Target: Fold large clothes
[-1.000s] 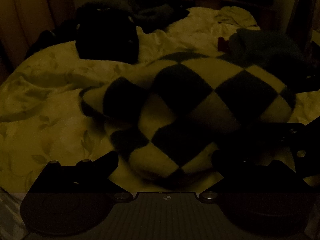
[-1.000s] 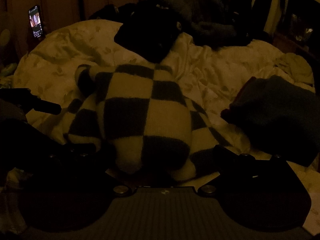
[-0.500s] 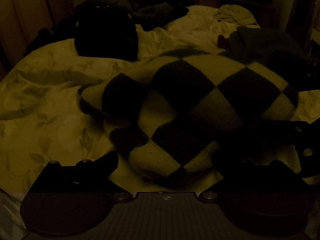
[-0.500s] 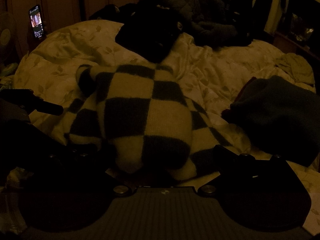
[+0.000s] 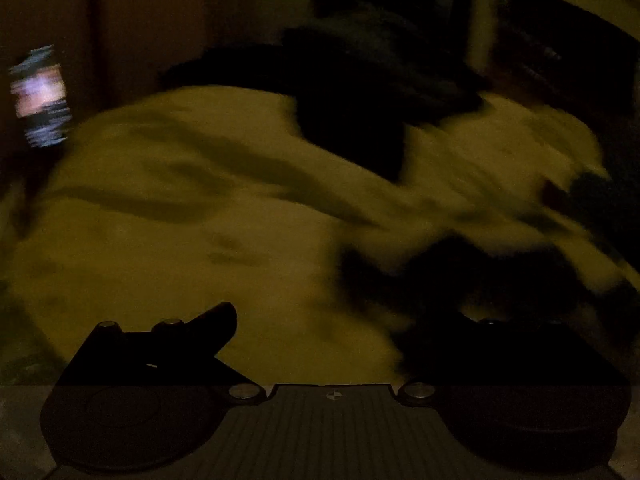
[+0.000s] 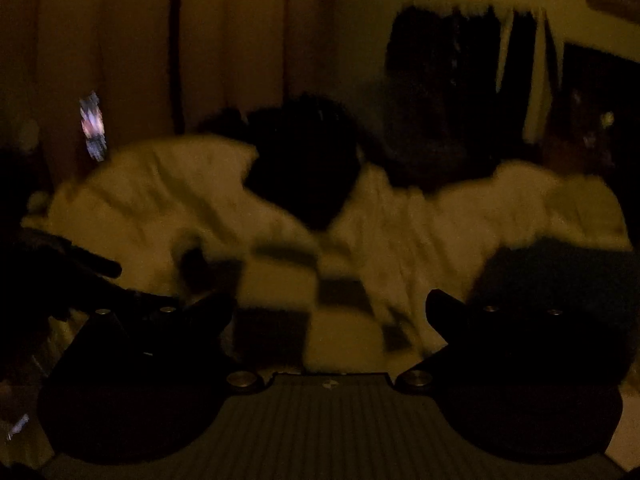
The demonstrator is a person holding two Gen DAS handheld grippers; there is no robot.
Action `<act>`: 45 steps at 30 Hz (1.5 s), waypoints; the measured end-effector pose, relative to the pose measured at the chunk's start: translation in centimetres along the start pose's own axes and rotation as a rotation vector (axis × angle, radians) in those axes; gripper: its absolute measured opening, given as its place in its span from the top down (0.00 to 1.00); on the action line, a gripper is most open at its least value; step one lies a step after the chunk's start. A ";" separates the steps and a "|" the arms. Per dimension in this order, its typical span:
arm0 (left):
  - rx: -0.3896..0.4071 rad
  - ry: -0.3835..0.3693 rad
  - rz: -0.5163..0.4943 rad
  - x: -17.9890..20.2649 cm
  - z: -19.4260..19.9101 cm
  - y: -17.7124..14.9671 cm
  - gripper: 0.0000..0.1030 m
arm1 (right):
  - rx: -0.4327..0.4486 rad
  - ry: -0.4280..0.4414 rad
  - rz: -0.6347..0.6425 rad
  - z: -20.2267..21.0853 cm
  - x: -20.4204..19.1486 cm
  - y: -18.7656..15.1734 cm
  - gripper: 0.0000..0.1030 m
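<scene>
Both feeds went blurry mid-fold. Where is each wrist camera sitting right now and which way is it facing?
Left wrist: on the left hand-held gripper, low over the pale bedspread, facing up the bed; its two dark fingers show, apart and empty, with the checkered sweater at right.
Right wrist: on the right hand-held gripper, facing the bed's far side and wall; its fingers are apart around the near edge of the sweater.
Shared: sweater, bedspread, the black garment further back, and the lit phone screen at left.

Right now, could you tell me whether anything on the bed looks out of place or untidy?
Yes: the checkered sweater lies bunched, not spread flat, on the rumpled duvet. A dark garment heap sits behind it, and another dark pile to its right. Blur hides finer detail.
</scene>
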State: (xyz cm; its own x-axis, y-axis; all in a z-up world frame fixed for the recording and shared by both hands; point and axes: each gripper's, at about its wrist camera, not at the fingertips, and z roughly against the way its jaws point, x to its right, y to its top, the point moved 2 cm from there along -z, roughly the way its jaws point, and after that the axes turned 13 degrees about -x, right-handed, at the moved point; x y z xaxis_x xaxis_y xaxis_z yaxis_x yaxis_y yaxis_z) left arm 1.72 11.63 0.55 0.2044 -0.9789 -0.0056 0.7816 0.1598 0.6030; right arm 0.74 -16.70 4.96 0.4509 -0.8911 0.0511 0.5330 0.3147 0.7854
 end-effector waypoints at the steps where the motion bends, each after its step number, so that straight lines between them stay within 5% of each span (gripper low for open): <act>1: 0.008 -0.003 0.056 -1.2 -0.2 0.1 0.00 | 0.015 0.011 0.012 0.0 -0.5 0.4 0.01; 6: -0.018 -0.117 0.187 -4.5 -1.3 0.0 0.00 | -0.054 0.093 0.103 -3.2 -4.2 2.8 0.02; 10: -0.001 -0.118 0.181 -4.8 -1.1 -0.5 0.00 | -0.130 0.153 0.262 -7.6 -9.9 4.2 0.11; 15: -0.019 -0.099 0.229 -6.4 -1.6 -0.8 0.00 | -0.142 -0.027 0.448 -14.1 -15.3 4.7 0.24; 16: -0.020 -0.105 0.239 -6.8 -1.7 -0.9 0.00 | -0.152 -0.074 0.477 -15.6 -15.7 4.6 0.29; 18: -0.021 -0.120 0.247 -7.2 -1.7 -1.0 0.00 | -0.188 -0.111 0.485 -17.8 -15.7 4.2 0.80; 19: -0.024 -0.122 0.245 -7.2 -1.7 -1.0 0.00 | -0.212 -0.083 0.456 -18.1 -15.4 4.0 0.87; 23: -0.032 -0.125 0.235 -6.9 -2.2 -1.0 0.00 | -0.163 0.041 0.239 -14.4 -12.0 4.3 0.89; 31: -0.031 -0.279 0.188 -3.9 -1.9 -1.2 0.00 | -0.007 0.308 -0.265 2.9 1.4 3.7 0.90; 38: -0.044 -0.379 0.057 2.2 -1.0 -1.3 0.00 | 0.007 0.154 -0.560 13.3 11.2 -6.5 0.91; 41: -0.067 -0.429 -0.026 5.4 -0.9 -1.3 0.00 | -0.079 0.086 -0.635 13.5 12.0 -11.9 0.91; 45: -0.087 -0.452 -0.109 9.0 -0.6 -1.2 0.00 | -0.207 0.166 -0.665 11.6 10.5 -16.9 0.91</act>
State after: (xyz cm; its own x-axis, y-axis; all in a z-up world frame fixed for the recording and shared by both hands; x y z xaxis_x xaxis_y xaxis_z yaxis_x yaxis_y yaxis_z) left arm 3.00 2.71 -0.68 -0.1438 -0.9449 0.2940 0.8346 0.0439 0.5492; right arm -11.80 -35.17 -0.60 0.0774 -0.8594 -0.5055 0.8501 -0.2079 0.4838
